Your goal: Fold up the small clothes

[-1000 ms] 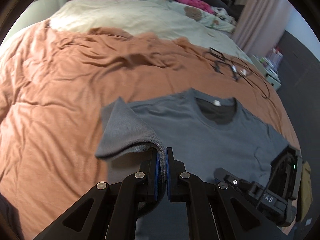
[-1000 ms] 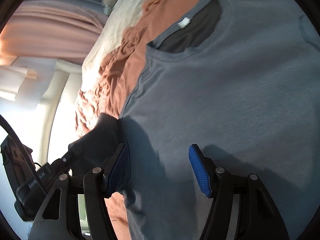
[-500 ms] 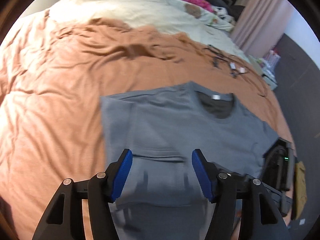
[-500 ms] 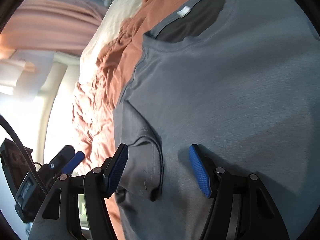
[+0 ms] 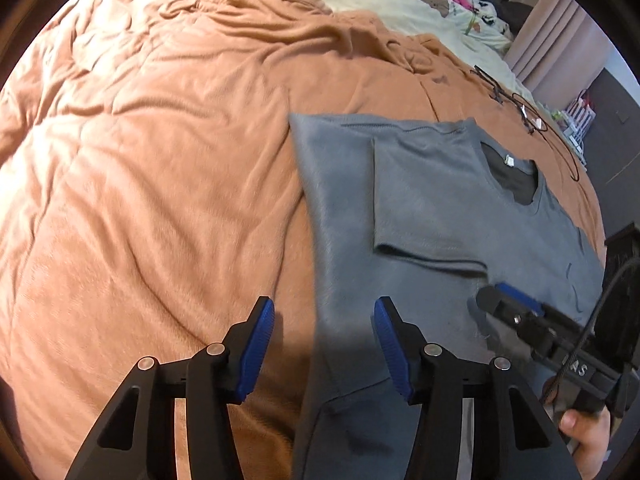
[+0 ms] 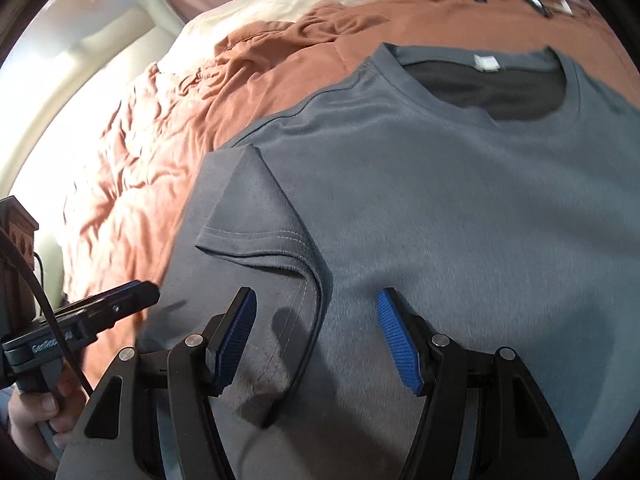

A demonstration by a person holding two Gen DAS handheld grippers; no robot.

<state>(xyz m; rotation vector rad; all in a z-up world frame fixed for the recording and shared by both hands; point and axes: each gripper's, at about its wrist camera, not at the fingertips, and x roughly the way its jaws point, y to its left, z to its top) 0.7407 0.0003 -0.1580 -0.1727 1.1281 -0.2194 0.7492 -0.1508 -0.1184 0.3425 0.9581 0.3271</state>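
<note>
Left wrist view: sleeve laid in, grip let go

Left wrist view showing the big change from a second ago: then pinching the sleeve edge of the grey T-shirt between closed pads, now standing wide apart and holding nothing. Sitting folded inward across the chest now, that sleeve, hem running straight across, collar and white label just beyond it. Lying flat on the orange blanket, the shirt, front up, neck pointing away toward the cream bedding.

Hovering with the left gripper spread over the shirt's left edge, one blue pad above blanket, the other above grey cloth; touching the fabric or not, hard to tell from here. Swinging wider than half a second ago, too, with more bare blanket filling the frame.

Looking through the right wrist view: right gripper also gaping wide, empty, poised just over the folded sleeve's hem and the corner nearest the camera. Peeking in from the left of that frame, the other tool, a hand wrapped round its handle.

Reading this as first fold done and released. Probably needing the opposite sleeve brought in next, then the body doubled over. Watching that loose corner under the right pads, slightly raised and liable to flip back if brushed.
</note>
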